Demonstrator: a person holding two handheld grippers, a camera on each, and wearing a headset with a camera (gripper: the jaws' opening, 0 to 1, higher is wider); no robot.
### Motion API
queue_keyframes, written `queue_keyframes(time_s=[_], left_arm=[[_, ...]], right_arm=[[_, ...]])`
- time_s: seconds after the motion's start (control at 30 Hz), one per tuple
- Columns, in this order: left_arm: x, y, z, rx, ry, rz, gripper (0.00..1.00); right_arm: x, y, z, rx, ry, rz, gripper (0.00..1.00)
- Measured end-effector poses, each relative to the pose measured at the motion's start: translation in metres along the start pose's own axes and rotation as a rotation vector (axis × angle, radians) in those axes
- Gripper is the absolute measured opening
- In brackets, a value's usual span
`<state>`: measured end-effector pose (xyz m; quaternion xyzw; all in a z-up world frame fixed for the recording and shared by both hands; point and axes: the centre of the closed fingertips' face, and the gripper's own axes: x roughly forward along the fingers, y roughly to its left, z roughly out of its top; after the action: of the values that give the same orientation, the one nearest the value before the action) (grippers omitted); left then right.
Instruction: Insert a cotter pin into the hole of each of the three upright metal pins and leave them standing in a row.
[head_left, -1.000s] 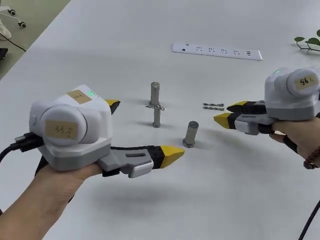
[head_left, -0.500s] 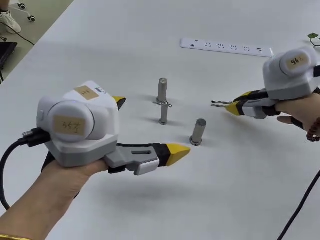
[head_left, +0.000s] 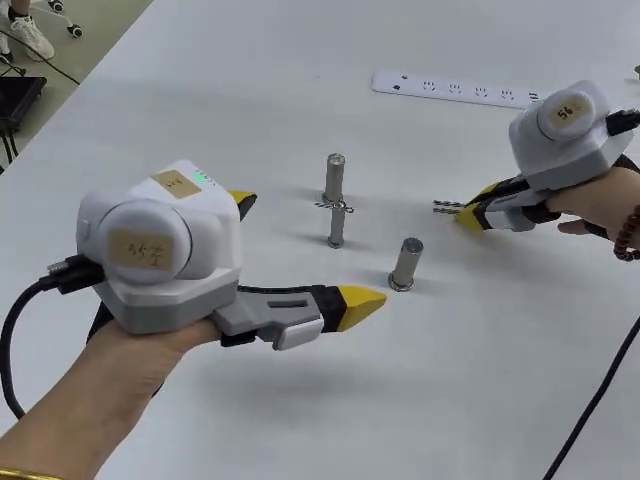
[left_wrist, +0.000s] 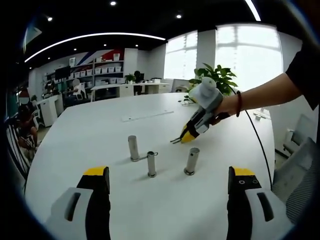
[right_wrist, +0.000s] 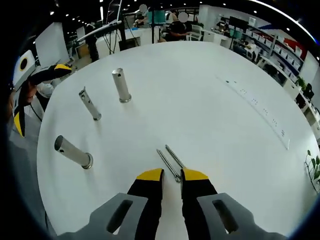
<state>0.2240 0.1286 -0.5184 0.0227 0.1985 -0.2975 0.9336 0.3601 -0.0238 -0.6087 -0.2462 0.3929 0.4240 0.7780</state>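
Note:
Three metal pins stand on the white table: a far pin (head_left: 335, 178), a middle pin (head_left: 337, 226) with a cotter pin (head_left: 335, 206) through its top, and a near-right pin (head_left: 406, 263). Two loose cotter pins (head_left: 446, 208) (right_wrist: 170, 160) lie side by side to their right. My right gripper (head_left: 468, 219) (right_wrist: 172, 175) is down at the table, its jaws narrowed to a small gap around the near ends of the loose cotter pins. Left of the upright pins, my left gripper (head_left: 300, 250) (left_wrist: 168, 172) hovers wide open, holding nothing.
A white power strip (head_left: 455, 90) lies at the back of the table. A potted plant (left_wrist: 215, 77) stands behind the right gripper. A black cable (head_left: 590, 400) runs off the front right. Bare table surrounds the upright pins.
My right gripper came down and forward onto the loose cotter pins, and its jaws narrowed from clearly open to nearly together. The left gripper stayed put; the head camera shifted.

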Motion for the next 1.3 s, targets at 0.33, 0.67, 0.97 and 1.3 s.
queue_keyframes(time_s=[0.33, 0.67, 0.97, 1.3], left_arm=[[0.0007, -0.0020, 0.0000, 0.002, 0.000, -0.010, 0.97], [-0.0007, 0.0001, 0.0013, 0.002, -0.004, -0.003, 0.97], [-0.0008, 0.0002, 0.0008, 0.003, -0.003, -0.003, 0.96], [-0.0009, 0.0009, -0.0003, 0.005, 0.003, -0.003, 0.94]], right_arm=[[0.0022, 0.0032, 0.0013, -0.054, 0.106, 0.052, 0.06], [-0.0002, 0.0041, -0.0045, -0.134, 0.216, 0.082, 0.01], [0.0009, 0.0029, -0.0062, -0.220, 0.284, 0.095, 0.00], [0.0014, 0.0051, -0.0050, -0.231, 0.273, 0.122, 0.00]])
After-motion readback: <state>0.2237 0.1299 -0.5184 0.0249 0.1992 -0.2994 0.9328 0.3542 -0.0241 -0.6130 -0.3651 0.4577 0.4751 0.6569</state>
